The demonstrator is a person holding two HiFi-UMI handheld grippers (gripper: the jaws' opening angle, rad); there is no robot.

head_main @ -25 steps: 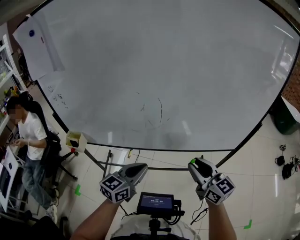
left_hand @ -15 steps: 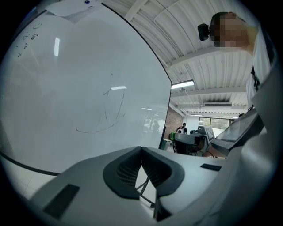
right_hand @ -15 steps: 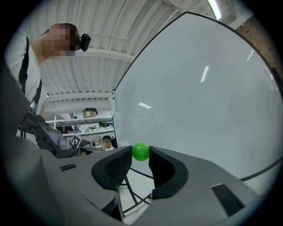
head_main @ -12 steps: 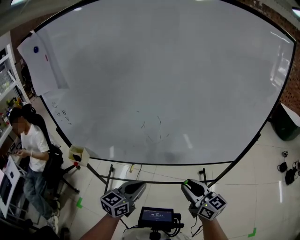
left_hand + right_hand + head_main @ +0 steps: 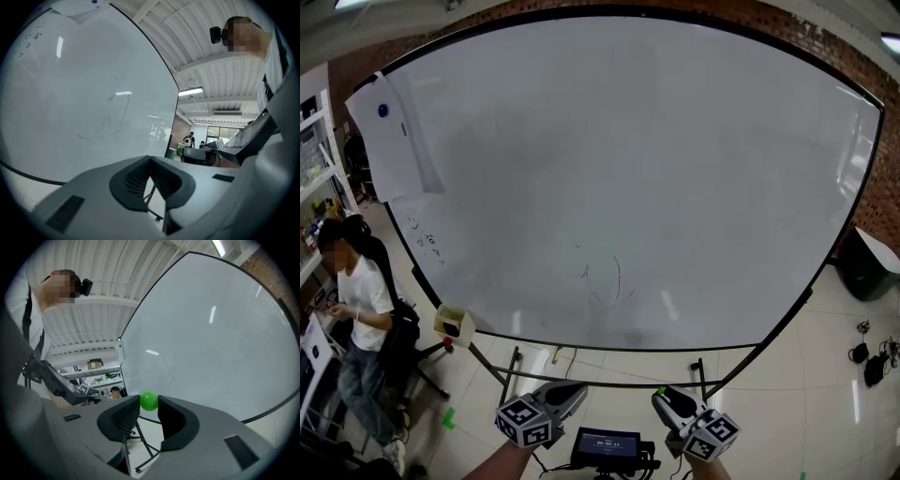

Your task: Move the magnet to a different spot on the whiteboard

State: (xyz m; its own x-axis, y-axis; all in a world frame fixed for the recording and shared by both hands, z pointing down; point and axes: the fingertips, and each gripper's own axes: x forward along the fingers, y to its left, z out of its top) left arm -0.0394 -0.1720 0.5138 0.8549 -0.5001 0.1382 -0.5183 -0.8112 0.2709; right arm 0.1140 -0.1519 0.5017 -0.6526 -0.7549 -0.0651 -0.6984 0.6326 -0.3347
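Observation:
The large whiteboard (image 5: 628, 169) fills most of the head view and carries faint pen curves (image 5: 605, 277) near its lower middle. A small round green magnet (image 5: 149, 401) sits pinched between the tips of my right gripper (image 5: 149, 405), off the board; in the head view it shows as a green dot (image 5: 660, 391) at the tip of that gripper (image 5: 664, 399). My left gripper (image 5: 574, 390) is low at the left, its jaws (image 5: 150, 158) together with nothing between them. Both grippers hang below the board's bottom edge, apart from it.
A paper sheet (image 5: 398, 141) hangs at the board's upper left under a blue magnet (image 5: 382, 110). A yellow box (image 5: 453, 323) sits at the board's lower left corner. A seated person (image 5: 356, 286) is at the left, a dark bin (image 5: 867, 262) at the right, stand legs (image 5: 511, 361) below.
The view has tilted upward: the board's top edge and brick wall now show, and both grippers have sunk toward the bottom of the frame. The green magnet stays in the right gripper.

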